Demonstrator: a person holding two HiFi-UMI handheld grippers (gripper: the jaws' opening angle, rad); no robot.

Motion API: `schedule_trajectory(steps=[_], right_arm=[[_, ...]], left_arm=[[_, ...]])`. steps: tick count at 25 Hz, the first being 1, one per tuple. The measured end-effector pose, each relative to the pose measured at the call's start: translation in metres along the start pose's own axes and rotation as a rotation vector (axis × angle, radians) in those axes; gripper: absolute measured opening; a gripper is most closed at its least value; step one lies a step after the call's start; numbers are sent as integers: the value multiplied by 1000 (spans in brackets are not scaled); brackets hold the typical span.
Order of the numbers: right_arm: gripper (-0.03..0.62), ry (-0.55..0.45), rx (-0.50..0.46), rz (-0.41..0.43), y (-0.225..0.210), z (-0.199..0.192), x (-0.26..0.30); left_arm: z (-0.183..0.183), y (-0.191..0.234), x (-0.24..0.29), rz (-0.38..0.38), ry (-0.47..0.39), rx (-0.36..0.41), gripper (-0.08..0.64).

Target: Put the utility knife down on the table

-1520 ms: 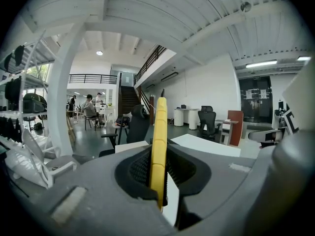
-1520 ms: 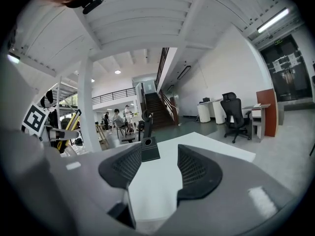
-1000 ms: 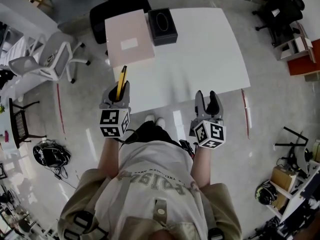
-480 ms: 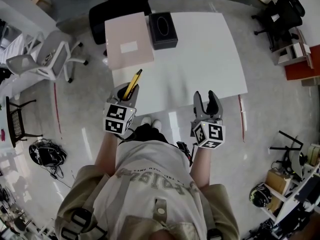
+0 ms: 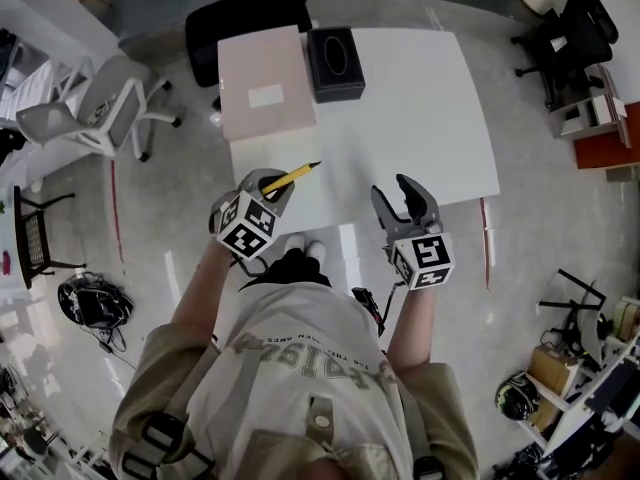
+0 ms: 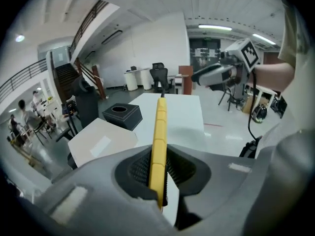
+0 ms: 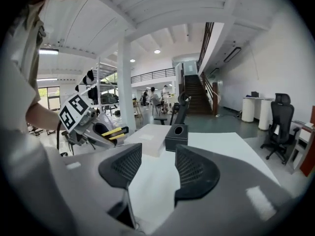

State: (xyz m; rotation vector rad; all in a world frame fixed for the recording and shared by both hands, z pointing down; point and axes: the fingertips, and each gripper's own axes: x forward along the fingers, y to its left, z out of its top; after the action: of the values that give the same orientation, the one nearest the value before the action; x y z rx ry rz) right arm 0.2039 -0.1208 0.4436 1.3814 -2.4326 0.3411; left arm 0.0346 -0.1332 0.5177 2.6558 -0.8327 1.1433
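Note:
My left gripper (image 5: 272,185) is shut on the yellow utility knife (image 5: 291,177), which sticks out to the right over the near left part of the white table (image 5: 420,108). In the left gripper view the knife (image 6: 158,146) runs straight out between the dark pads, above the table (image 6: 182,114). My right gripper (image 5: 402,199) hovers at the table's near edge, open, with nothing between its pads (image 7: 197,173). In the right gripper view the left gripper (image 7: 101,132) with the knife (image 7: 114,132) shows at the left.
A pale pink box (image 5: 263,83) lies on the table's left side, with a black tissue box (image 5: 335,63) beside it at the far edge. A black office chair (image 5: 240,18) stands behind the table and a white chair (image 5: 85,118) to the left.
The left gripper has rolled and come down towards the table, so the knife now points right instead of away from me. The right gripper has swung a little left and inward.

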Motion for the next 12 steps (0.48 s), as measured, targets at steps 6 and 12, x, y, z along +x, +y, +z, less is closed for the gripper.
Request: schedule_trajectory(steps=[6,12], right_arm=[[209,81,-120,204,36,-2,23],[210,241,-270,338,71,-30,45]], left_arm=[[-12,-18,19,-111,68,124,49],[-24,-34,33,-184,112,204,49]])
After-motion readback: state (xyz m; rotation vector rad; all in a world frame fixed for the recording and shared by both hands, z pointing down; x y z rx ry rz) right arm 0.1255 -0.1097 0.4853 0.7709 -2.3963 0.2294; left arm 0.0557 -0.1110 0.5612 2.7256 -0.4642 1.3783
